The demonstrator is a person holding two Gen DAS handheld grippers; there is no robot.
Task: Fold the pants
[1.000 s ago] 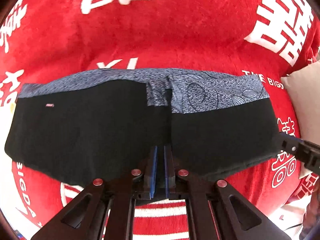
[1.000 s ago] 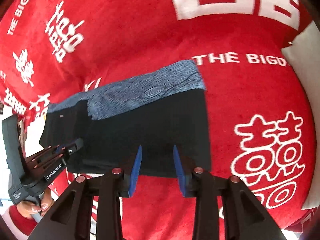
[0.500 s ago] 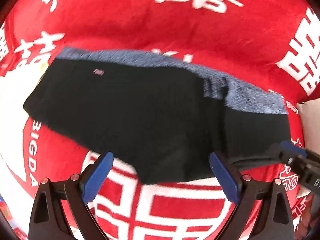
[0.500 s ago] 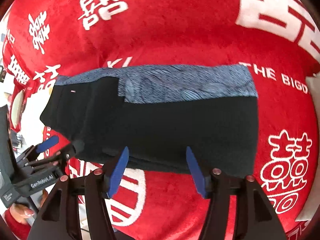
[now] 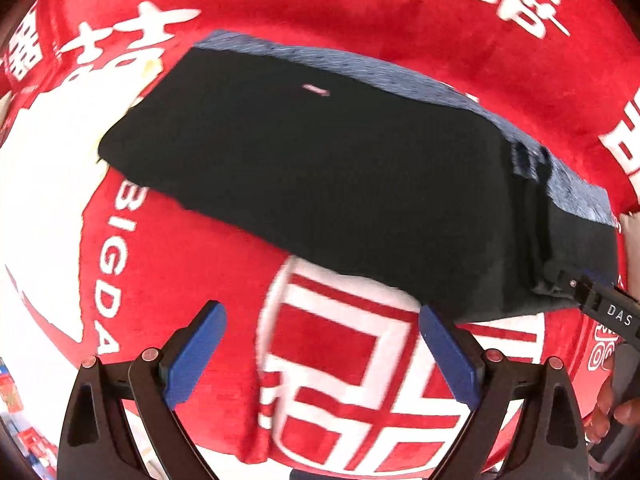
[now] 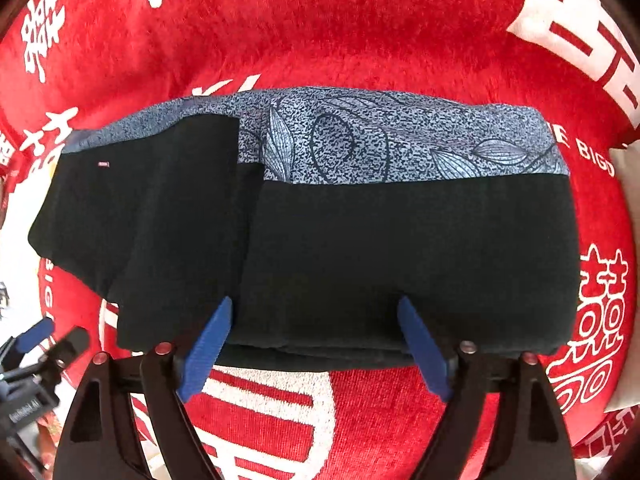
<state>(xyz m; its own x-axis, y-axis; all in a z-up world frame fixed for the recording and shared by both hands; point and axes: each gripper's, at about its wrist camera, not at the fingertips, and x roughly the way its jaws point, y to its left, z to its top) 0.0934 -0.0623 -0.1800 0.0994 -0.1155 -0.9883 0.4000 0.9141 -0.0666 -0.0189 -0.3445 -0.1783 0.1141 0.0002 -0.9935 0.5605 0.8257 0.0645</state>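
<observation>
Folded into a compact rectangle, the black pants with a blue-grey patterned waistband point(image 6: 320, 240) lie on the red plush blanket with white characters point(image 6: 360, 32), both the left tongs point(image 5: 320, 344) and right tongs point(image 6: 316, 344) wide open and empty, apparently releasing the finished fold.

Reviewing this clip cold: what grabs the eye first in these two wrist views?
The folded black pants with their blue-grey leaf-print band sit mid-frame on a vivid red blanket covered in white characters. Both grippers are open and holding nothing: the right gripper at the pants' near edge, the left gripper over the bare blanket short of them.
</observation>
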